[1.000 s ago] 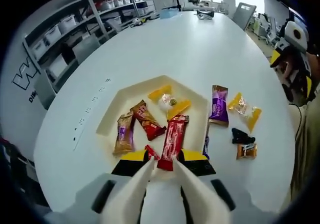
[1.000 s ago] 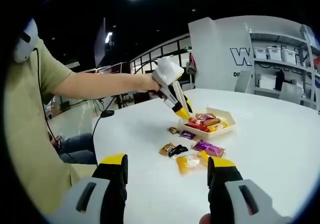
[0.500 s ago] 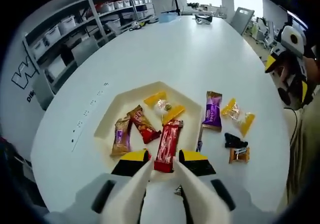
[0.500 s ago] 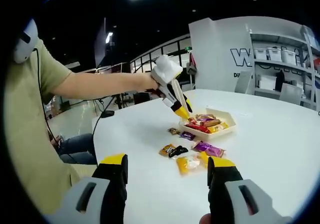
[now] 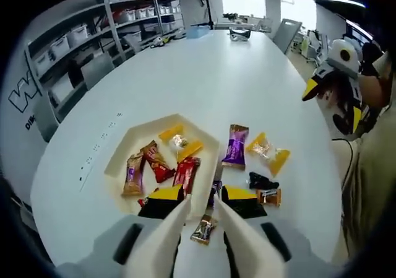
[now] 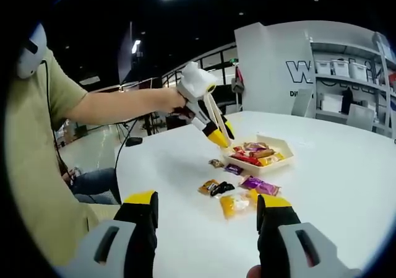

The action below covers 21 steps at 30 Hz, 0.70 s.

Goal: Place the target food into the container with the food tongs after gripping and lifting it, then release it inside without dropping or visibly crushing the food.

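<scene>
Item: red bar (image 5: 186, 172), in the white hexagonal tray (image 5: 121, 152). We find it lying flat at the tray's near corner, long axis running from the tong tips toward the tray's middle, slightly tilted; its near end is just beyond the left gripper (image 5: 199, 205). The white tongs (image 5: 179, 225) carried by that gripper stand a little parted and clamp nothing; their tips hang above the tray's near rim and a small brown wrapped sweet (image 5: 203, 230) on the table between them.

Tray contents, further: a brown bar (image 5: 132, 174), a dark red bar (image 5: 155, 160), an orange-ended sweet (image 5: 179, 142).

Outside the tray, on the white round table (image 5: 247, 73): a purple bar (image 5: 234, 146), a yellow-ended sweet (image 5: 267, 152), a black wrapper (image 5: 262, 181) and a brown sweet (image 5: 268, 195) just beside it.

Right gripper (image 6: 204, 225): jaws wide apart, holding nothing, low over the table's near side, well apart from the tray.

Room: shelving with white bins (image 5: 74, 36) along the wall; the table's far half is bare, open on every side of the tray but the right, where the loose sweets lie
</scene>
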{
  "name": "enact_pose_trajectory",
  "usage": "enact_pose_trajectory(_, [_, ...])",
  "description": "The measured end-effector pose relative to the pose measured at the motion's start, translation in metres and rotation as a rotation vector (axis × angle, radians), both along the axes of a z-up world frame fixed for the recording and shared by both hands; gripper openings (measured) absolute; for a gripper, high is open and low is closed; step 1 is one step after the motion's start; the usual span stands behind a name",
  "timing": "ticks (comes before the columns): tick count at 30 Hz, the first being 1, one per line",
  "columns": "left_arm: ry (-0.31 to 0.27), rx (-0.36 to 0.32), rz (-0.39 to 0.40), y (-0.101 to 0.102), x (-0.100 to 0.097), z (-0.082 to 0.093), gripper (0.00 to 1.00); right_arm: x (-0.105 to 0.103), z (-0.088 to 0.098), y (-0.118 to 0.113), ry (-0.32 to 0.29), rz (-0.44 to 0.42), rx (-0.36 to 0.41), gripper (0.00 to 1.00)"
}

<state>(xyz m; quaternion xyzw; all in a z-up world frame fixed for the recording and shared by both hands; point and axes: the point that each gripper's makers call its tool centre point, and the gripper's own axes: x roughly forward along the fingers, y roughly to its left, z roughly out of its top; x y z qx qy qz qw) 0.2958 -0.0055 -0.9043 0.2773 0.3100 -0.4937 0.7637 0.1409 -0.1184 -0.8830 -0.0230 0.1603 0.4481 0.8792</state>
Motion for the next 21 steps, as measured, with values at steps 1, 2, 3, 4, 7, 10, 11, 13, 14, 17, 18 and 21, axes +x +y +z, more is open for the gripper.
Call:
enact_pose_trajectory(1, [0.0, -0.003, -0.005, -0.002, -0.002, 0.0, 0.23, 0.0, 0.0, 0.0, 0.0, 0.001, -0.001, 0.63])
enact_pose_trajectory(2, [0.001, -0.007, -0.008, -0.003, -0.004, 0.001, 0.23, 0.0, 0.0, 0.0, 0.0, 0.002, -0.002, 0.63])
enact_pose_trajectory(3, [0.003, -0.011, -0.009, -0.004, -0.006, 0.001, 0.23, 0.0, -0.001, 0.0, 0.001, 0.002, -0.002, 0.63])
enact_pose_trajectory(4, [0.004, -0.014, -0.011, -0.006, -0.008, 0.001, 0.23, 0.0, -0.001, 0.0, 0.001, 0.002, -0.001, 0.63])
enact_pose_trajectory(7, [0.013, -0.022, -0.01, -0.012, -0.013, 0.0, 0.23, 0.0, -0.001, -0.001, 0.001, 0.0, -0.001, 0.63])
enact_pose_trajectory(10, [0.026, -0.037, -0.001, -0.018, -0.017, 0.0, 0.23, 0.0, -0.001, -0.001, 0.0, -0.001, 0.001, 0.63])
enact_pose_trajectory(11, [0.025, -0.04, -0.003, -0.02, -0.018, 0.0, 0.23, 0.0, -0.001, -0.001, 0.001, -0.001, 0.001, 0.63])
enact_pose_trajectory(13, [0.034, -0.055, -0.003, -0.027, -0.023, 0.0, 0.23, -0.001, -0.002, -0.001, 0.003, -0.002, 0.002, 0.63])
enact_pose_trajectory(14, [0.037, -0.06, -0.006, -0.03, -0.026, -0.001, 0.23, -0.001, -0.002, -0.001, 0.003, -0.002, 0.002, 0.63])
enact_pose_trajectory(17, [0.047, -0.067, -0.011, -0.04, -0.033, -0.005, 0.23, -0.001, -0.003, -0.001, 0.004, -0.001, 0.001, 0.63])
enact_pose_trajectory(18, [0.052, -0.072, -0.008, -0.043, -0.035, -0.006, 0.23, 0.0, -0.003, -0.001, 0.004, -0.002, 0.003, 0.63])
enact_pose_trajectory(21, [0.061, -0.081, 0.003, -0.05, -0.035, -0.009, 0.23, -0.001, -0.003, -0.001, 0.005, -0.002, 0.002, 0.63])
